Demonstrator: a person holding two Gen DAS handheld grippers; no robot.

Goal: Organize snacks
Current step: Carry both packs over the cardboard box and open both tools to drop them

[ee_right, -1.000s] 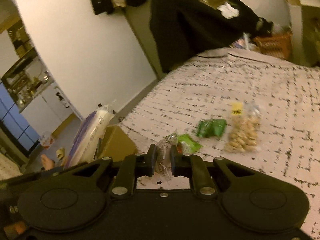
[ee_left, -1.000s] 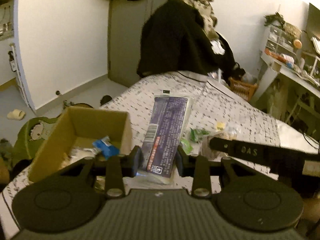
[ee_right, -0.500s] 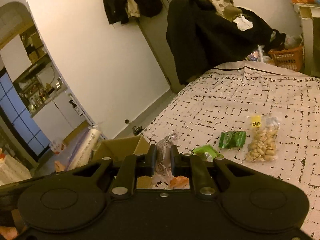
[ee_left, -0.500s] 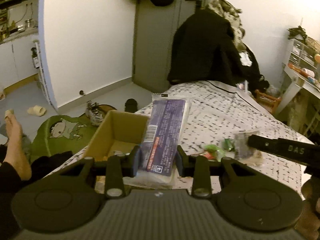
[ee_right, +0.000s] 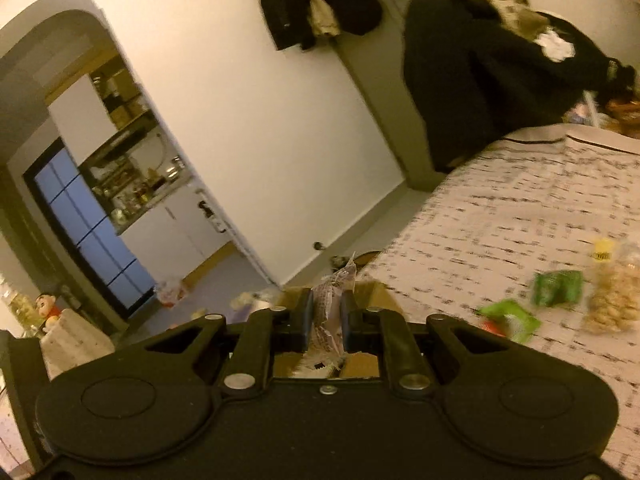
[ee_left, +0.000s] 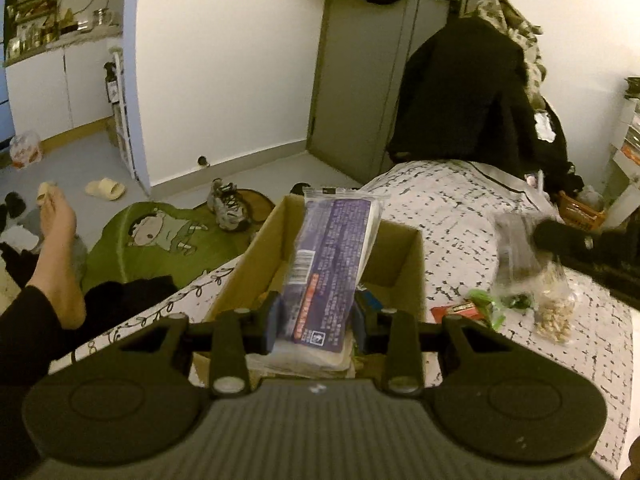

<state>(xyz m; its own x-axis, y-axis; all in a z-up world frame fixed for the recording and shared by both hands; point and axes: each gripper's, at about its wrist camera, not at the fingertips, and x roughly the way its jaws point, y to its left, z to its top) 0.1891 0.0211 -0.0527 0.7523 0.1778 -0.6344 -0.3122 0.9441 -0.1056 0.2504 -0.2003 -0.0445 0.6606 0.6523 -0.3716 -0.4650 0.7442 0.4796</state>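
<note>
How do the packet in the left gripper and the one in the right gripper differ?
The purple packet in the left gripper is long, flat and broad, holding the fingers wide apart; the clear packet in the right gripper is small and crinkled, pinched in a narrow gap. The purple packet hangs over the open box; the clear packet is off to its right. Both are gripped and off the bed.

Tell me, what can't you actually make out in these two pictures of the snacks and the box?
- Cardboard box, left wrist view: its floor is mostly hidden by the purple packet in the left gripper.
- Clear wrapper in the right gripper, right wrist view: contents too crumpled and blurred to name.
- Peanut bag and green packets, right wrist view: motion blur hides the labels.
- Purple packet's print: too small to read.
</note>
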